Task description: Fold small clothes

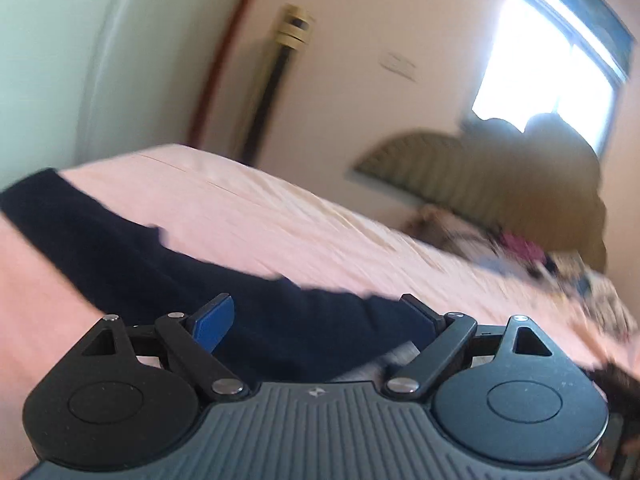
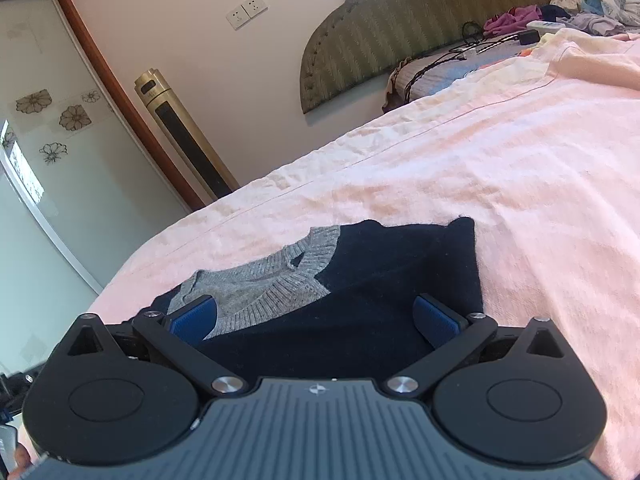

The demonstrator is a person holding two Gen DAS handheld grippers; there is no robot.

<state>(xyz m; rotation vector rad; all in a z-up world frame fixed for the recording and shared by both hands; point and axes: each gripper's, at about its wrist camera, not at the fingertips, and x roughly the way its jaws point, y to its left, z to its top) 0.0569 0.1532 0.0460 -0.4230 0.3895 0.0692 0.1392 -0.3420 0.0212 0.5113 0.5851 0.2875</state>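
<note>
A small dark navy sweater [image 2: 384, 280] with a grey ribbed collar [image 2: 276, 284] lies partly folded on the pink bedspread [image 2: 500, 184]. My right gripper [image 2: 316, 316] is open just above it, blue pads [image 2: 434, 320] on either side of the navy cloth. In the blurred left wrist view a long navy part of the sweater [image 1: 120, 248] stretches across the pink bedspread [image 1: 260, 208]. My left gripper [image 1: 320, 320] is open over its near end, and nothing is held.
A padded olive headboard [image 2: 400, 12] stands at the far end of the bed. A pile of loose clothes [image 2: 592, 0] and black cables [image 2: 480, 46] lie by the pillows. A gold tower fan [image 2: 180, 128] and a glass wardrobe door [image 2: 44, 140] stand left of the bed.
</note>
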